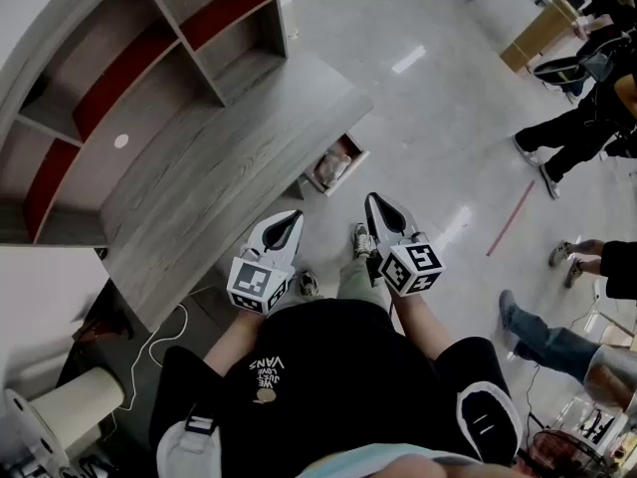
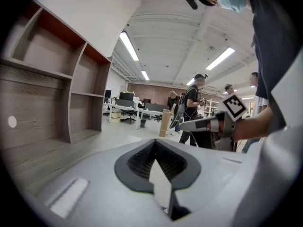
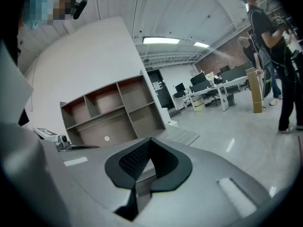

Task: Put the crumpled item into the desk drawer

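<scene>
Jaws of the left gripper [image 1: 292,217] are pressed together with nothing between them, and those of the right gripper [image 1: 375,202] are likewise closed and empty (the tips meet, with only a slit behind them). Both are held side by side just ahead of the person's chest. Past their tips, well apart from both, the drawer [image 1: 355,151] stands open at the desk [image 1: 219,167] edge. The crumpled item [image 1: 331,167] lies inside it, roughly in line with the gap between the grippers. Beyond, shelves [image 1: 149,58] rise over the desk.
</scene>
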